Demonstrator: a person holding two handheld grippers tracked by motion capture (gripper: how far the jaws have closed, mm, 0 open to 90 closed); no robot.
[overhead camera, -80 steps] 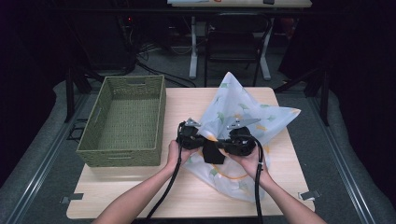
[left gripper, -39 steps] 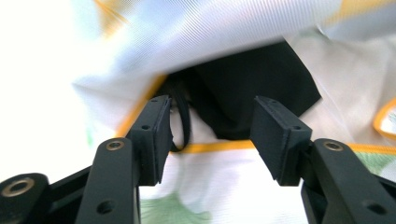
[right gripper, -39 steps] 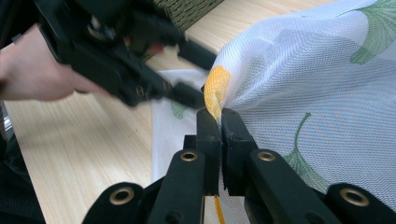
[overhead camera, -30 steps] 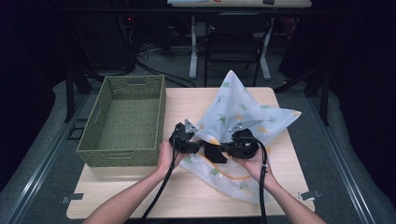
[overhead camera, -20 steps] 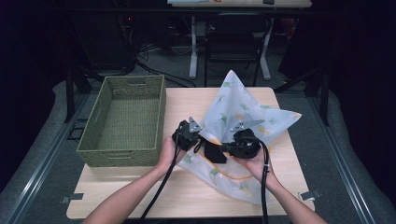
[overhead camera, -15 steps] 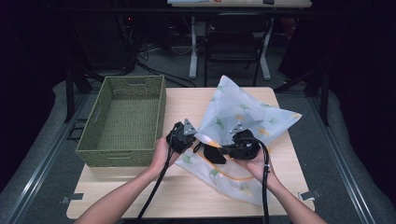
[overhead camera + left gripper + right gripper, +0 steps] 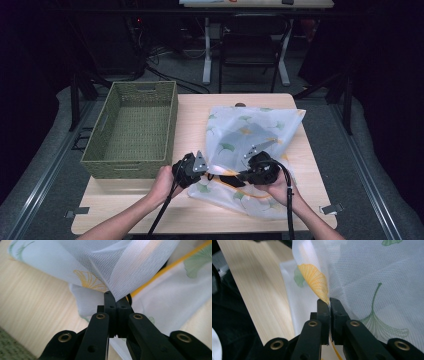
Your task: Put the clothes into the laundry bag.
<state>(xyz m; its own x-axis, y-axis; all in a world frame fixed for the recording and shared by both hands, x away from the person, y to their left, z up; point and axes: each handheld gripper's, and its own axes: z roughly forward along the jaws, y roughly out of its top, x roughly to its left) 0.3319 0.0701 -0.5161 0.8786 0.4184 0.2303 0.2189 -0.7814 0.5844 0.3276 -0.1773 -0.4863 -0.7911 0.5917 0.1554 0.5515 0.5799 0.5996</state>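
Nearest me, at six o'clock on the tabletop [image 7: 150, 215], both hands sit low with a gripper each. My left gripper [image 7: 200, 167] has its fingers [image 7: 110, 302] clenched on a fold of the mesh bag [image 7: 250, 145]; they have just been closing, and the left gripper view shows white netting pinched right at their tips. My right gripper [image 7: 247, 172] is likewise clamped, grasping the bag's edge by an orange leaf print [image 7: 315, 278], fabric trapped between the two black pads.

The bag itself lies right of centre on the tabletop, spreading from the grippers toward one o'clock, its upper layer lifted and tented between my two holds, the lower layer flat on the wood. A yellow zipper line [image 7: 160, 275] runs along the near hem.

I judge it very light, limp and a bit slick — thin netting that drapes, creases and will slide out of a shallow pinch. It won't break, but it could snag. Best hold is on the hem or the zipper tape, where the material is doubled, rather than on a single layer of mesh.

Farther off, at ten o'clock, the green woven basket [image 7: 112, 107] stands well apart from the bag, nothing showing inside it.
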